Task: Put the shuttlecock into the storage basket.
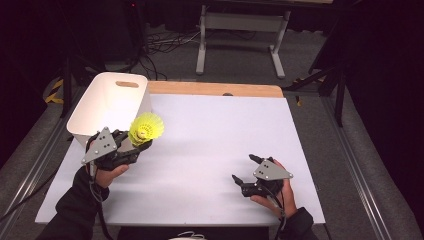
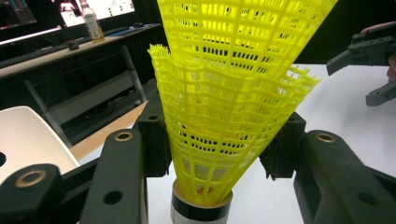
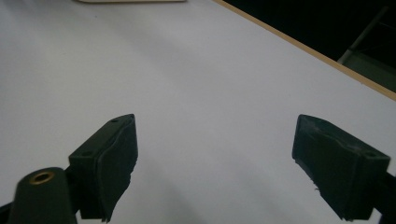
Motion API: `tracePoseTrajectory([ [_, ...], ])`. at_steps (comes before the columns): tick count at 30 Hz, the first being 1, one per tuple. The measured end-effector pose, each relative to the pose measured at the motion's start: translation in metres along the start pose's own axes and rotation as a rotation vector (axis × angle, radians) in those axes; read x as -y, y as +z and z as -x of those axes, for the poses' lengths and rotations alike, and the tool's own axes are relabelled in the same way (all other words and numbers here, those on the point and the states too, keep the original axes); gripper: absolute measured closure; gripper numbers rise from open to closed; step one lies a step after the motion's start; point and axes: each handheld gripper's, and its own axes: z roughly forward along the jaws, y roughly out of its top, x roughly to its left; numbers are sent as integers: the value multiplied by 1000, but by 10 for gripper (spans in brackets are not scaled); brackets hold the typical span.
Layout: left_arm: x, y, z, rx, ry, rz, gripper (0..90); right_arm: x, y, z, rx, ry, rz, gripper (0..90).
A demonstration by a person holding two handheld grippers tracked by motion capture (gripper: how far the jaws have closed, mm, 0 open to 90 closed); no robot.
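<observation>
My left gripper [image 1: 136,141] is shut on a yellow plastic shuttlecock [image 1: 146,128] and holds it above the white table's left side, just in front of the white bin [image 1: 111,100]. In the left gripper view both pads press the mesh skirt of the shuttlecock [image 2: 224,116] low down. Its white cork with a black band points back toward the camera. A second yellow skirt seems nested in the first. My right gripper [image 1: 244,168] stands open near the front right of the table. Nothing lies between its fingers [image 3: 116,158], only bare white surface.
The white bin has a handle slot and stands at the table's far left corner. A wooden strip [image 1: 215,89] edges the table's far side. Behind it are a desk frame [image 1: 240,30] and floor cables. My right gripper [image 2: 369,60] also shows far off in the left gripper view.
</observation>
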Motion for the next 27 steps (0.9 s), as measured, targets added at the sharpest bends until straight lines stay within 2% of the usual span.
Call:
tracePoseTrajectory([
  [27,-8,-14,-6,-30,-9,43,528,0,0,1,7,4,4,151],
])
